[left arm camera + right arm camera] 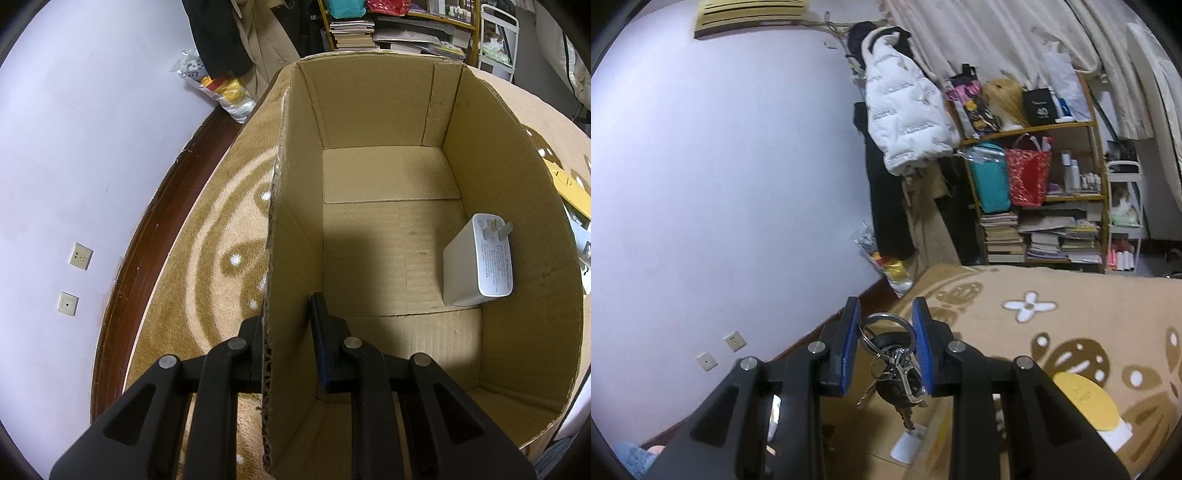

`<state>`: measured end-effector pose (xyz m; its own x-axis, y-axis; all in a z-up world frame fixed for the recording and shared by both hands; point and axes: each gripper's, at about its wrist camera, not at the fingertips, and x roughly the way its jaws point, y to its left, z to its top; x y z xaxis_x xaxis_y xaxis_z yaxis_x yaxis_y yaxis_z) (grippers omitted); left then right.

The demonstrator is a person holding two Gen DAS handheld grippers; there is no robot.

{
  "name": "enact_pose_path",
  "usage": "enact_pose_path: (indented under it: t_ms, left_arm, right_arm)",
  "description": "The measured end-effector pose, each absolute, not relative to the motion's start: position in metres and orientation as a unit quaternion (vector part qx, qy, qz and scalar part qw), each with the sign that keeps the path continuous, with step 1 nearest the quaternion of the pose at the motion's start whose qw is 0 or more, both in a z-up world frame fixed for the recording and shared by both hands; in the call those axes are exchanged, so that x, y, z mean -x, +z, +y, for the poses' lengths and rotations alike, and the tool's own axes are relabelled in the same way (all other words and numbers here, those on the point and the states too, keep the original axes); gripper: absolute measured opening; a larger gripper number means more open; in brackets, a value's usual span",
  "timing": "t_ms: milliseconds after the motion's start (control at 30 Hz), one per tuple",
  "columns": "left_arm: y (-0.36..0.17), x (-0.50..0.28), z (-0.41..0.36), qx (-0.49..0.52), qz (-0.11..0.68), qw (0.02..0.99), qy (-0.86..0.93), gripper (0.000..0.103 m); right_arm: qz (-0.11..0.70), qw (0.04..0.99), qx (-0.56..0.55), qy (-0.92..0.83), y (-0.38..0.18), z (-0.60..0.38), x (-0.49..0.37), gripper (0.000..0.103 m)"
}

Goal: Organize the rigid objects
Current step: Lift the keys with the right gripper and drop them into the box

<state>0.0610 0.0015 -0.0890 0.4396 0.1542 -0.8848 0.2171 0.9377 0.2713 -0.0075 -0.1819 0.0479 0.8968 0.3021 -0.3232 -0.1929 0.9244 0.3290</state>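
Between the right gripper's (884,345) blue pads hangs a key bunch (892,363), pinched, held nearly level above the patterned carpet (1071,295). Left gripper (286,323), angled steeply down, clamps the cardboard box (369,110) wall; a white charger (476,262) lies inside.

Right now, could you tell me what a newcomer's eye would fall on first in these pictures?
Probably the bunch of keys dangling between the right gripper pads, held above the patterned carpet. Next, the open cardboard box, its wall pinched by the left gripper, with a white charger lying inside it.
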Motion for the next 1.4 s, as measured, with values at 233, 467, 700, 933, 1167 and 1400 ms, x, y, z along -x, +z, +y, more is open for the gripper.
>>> enact_pose_path:
  t_ms: [233,467,700,933,1167,1400]
  left_arm:
    - [-0.089,-0.061,0.002,-0.175,0.529,0.830,-0.019,0.019]
    - [-0.091,-0.061,0.002,-0.176,0.529,0.830,-0.017,0.019]
    - [-0.090,-0.058,-0.002,-0.179,0.525,0.832,-0.015,0.019]
    - [-0.089,-0.060,0.000,-0.175,0.528,0.831,-0.016,0.019]
    - [-0.089,-0.062,0.003,-0.171,0.529,0.831,-0.018,0.019]
    - [-0.090,-0.063,0.007,-0.162,0.532,0.831,-0.020,0.019]
  right_arm:
    - [0.214,0.956,-0.145,0.138,0.034,-0.159,-0.010,0.030]
    - [0.268,0.939,-0.156,0.148,0.004,-0.154,-0.026,0.030]
    - [0.303,0.931,-0.136,0.148,-0.013,-0.147,-0.032,0.030]
    - [0.321,0.927,-0.139,0.136,-0.023,-0.150,-0.035,0.030]
    - [0.331,0.922,-0.154,0.130,-0.032,-0.157,-0.038,0.030]
    - [0.329,0.922,-0.164,0.120,-0.034,-0.161,-0.038,0.029]
